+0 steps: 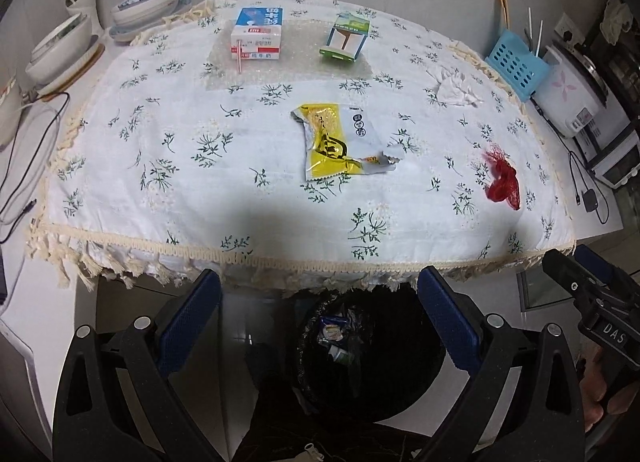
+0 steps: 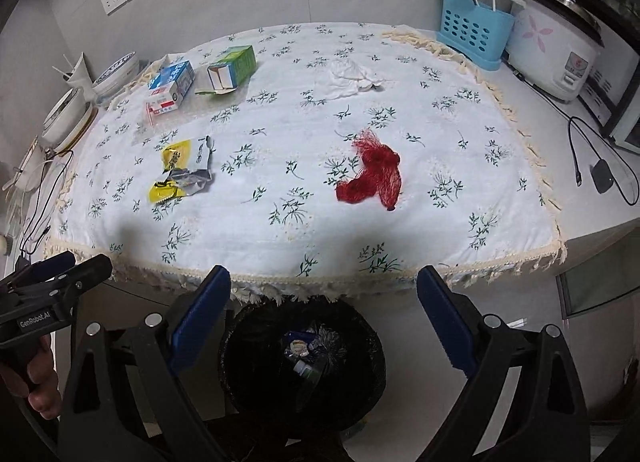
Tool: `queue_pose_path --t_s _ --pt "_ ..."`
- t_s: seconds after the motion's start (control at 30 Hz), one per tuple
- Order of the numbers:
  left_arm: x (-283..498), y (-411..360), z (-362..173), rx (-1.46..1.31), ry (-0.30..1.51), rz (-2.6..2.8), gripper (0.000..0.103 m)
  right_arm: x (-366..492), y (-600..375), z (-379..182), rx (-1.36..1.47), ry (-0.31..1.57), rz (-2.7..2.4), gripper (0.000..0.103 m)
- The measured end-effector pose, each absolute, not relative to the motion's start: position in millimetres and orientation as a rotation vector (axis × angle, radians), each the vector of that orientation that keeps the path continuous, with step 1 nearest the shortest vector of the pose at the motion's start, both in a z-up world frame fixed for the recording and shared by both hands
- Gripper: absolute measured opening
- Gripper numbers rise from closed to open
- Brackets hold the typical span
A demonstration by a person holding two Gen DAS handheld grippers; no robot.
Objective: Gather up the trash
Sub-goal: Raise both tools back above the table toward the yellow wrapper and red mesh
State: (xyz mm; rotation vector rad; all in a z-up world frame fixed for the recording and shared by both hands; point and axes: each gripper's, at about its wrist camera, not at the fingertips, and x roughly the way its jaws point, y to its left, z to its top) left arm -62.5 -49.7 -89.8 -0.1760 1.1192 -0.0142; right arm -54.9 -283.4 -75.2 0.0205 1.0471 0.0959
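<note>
On the flowered tablecloth point(image 1: 192, 190) lie a torn yellow wrapper point(image 1: 340, 142) point(image 2: 182, 172), a red mesh net point(image 1: 503, 181) point(image 2: 374, 174), a crumpled white tissue point(image 1: 454, 88) point(image 2: 352, 76), a blue-and-white milk carton point(image 1: 257, 38) point(image 2: 171, 88) and a green carton point(image 1: 345, 41) point(image 2: 231, 70). A black bin point(image 1: 360, 350) point(image 2: 304, 358) with some rubbish inside stands on the floor below the table's front edge. My left gripper point(image 1: 320, 322) hangs open above the bin, holding nothing. My right gripper point(image 2: 322, 318) is open and empty too, also over the bin.
Stacked bowls point(image 1: 60, 50) and a cup with straws stand at the table's left. A blue utensil basket point(image 2: 474, 28), a white rice cooker point(image 2: 556, 44) and a cable with a black adapter point(image 2: 602, 176) sit at the right. A wall runs behind the table.
</note>
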Motion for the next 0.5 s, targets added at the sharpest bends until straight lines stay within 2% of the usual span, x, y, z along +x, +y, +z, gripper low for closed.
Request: queue_pose_path --t_s 0.5 --pt "-14 -43 -84 -0.166 1.117 -0.007 0.096 -19 -305 -61 0.055 1.015 0.021 0.09"
